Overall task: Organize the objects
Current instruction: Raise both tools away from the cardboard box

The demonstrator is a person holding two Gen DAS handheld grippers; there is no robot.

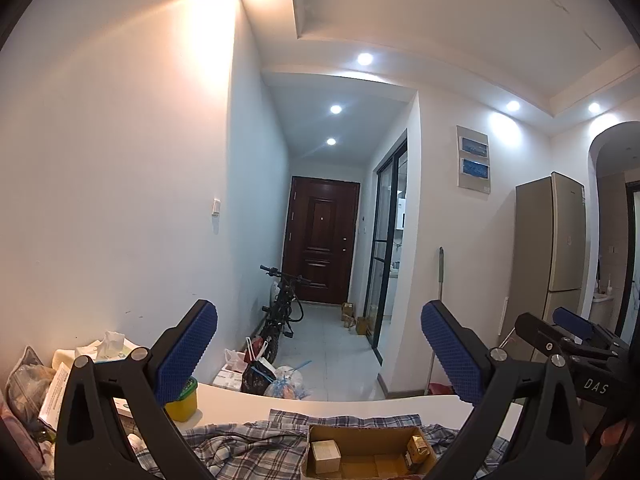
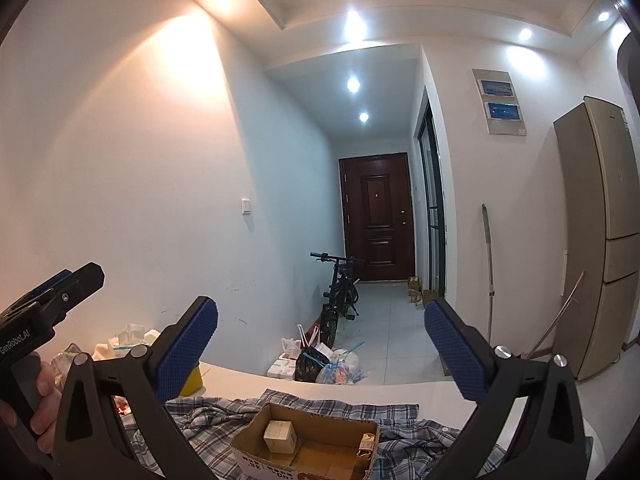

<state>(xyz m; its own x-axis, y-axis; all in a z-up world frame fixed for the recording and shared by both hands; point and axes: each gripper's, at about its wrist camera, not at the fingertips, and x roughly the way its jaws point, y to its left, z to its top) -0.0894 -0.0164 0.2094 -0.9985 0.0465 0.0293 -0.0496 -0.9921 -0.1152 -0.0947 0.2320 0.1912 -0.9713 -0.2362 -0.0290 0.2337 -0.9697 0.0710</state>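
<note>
The left gripper [image 1: 319, 354] stands wide open with nothing between its blue ribbed pads, held level above the near edge of the white table [image 1: 340, 400]. The right gripper [image 2: 321, 350] is just as wide and just as empty, level beside it (each shows at the edge of the other's view, with a bit of the hand on its handle).

Taking the cardboard box [image 1: 368, 454] as the landmark and going left to right: far to its left, against the wall, sits a heap of packets and a tissue pack [image 1: 108, 346]. Nearer the box, still on its left, is a yellow tub with a green lid [image 1: 184, 400], partly hidden by the left gripper's finger. A checked cloth [image 1: 240, 446] lies crumpled under and around the box. Inside the box, a small pale carton [image 1: 325, 456] stands at the left end, and a small gold-coloured packet [image 1: 418, 446] leans at the right end; the middle of the box floor is bare cardboard.

Beyond the box, past the table's far edge, tied plastic bags [image 1: 280, 380] sit on the tiled floor, with a black bicycle [image 1: 282, 308] behind them in the corridor and a dark brown door [image 1: 320, 240] at its end. Well to the right of the box stands a tall beige fridge [image 1: 550, 248].
</note>
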